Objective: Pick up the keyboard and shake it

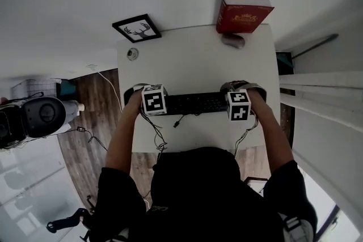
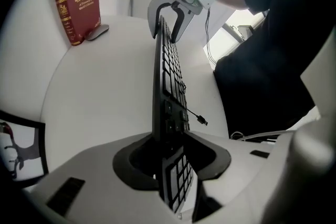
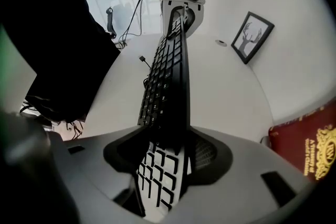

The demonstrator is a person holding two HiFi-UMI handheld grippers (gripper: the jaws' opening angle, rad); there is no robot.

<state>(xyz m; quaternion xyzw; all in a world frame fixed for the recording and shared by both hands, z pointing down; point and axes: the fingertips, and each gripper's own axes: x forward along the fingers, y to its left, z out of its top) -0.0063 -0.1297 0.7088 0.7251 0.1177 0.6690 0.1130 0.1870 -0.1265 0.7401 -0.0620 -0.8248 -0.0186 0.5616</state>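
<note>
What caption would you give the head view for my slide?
On a white desk, the left hand-held gripper and right hand-held gripper straddle the ends of a keyboard.

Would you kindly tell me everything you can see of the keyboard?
The keyboard is slim, black and plastic-looking, with full rows of keys and a short loose cable at its near edge. It stretches across the front of the white desk, each end between the fingers of the left gripper and right gripper.
</note>
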